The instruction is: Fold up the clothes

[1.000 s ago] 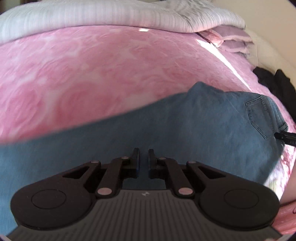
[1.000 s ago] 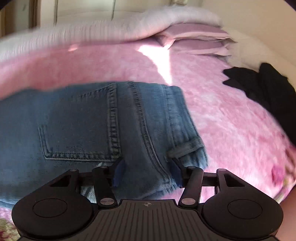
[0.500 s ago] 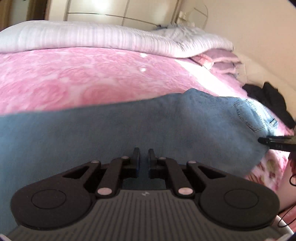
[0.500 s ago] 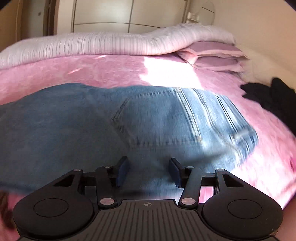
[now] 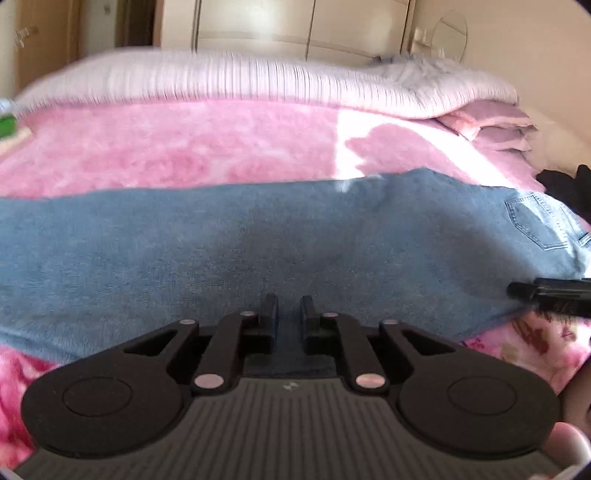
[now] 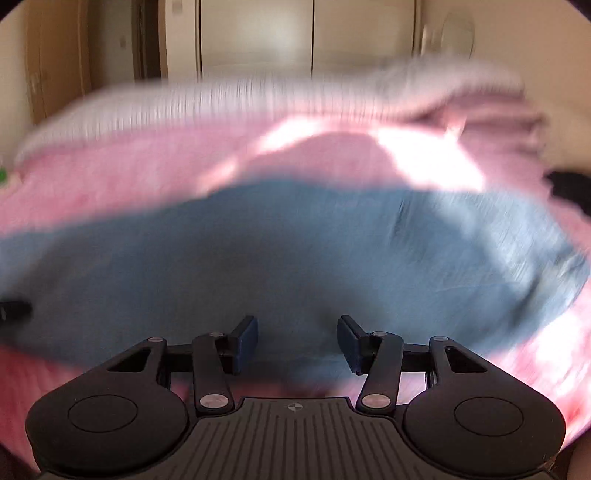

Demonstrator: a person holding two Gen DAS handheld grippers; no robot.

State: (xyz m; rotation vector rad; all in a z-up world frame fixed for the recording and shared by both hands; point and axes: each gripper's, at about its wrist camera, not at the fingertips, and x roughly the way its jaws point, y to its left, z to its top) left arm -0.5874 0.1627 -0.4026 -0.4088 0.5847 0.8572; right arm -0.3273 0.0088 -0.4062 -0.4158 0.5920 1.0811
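Left hand-held gripper (image 5: 287, 314) pinches the near edge of jeans (image 5: 258, 243) spread ahead on a pink bed (image 5: 184, 147); right hand-held gripper (image 6: 297, 341) gapes wide, empty.

Both views tilted up over the last second: cupboard doors (image 5: 306, 33) now visible behind the bed. Right claw (image 6: 297, 341) pulled back off the jeans (image 5: 258, 251); waistband and back pocket no longer between its fingers, near denim edge now is. Right view now motion-blurred, jeans stretched wider across the pink blanket (image 5: 166, 147)

Open pink blanket (image 5: 192, 147) beyond jeans (image 5: 258, 236)
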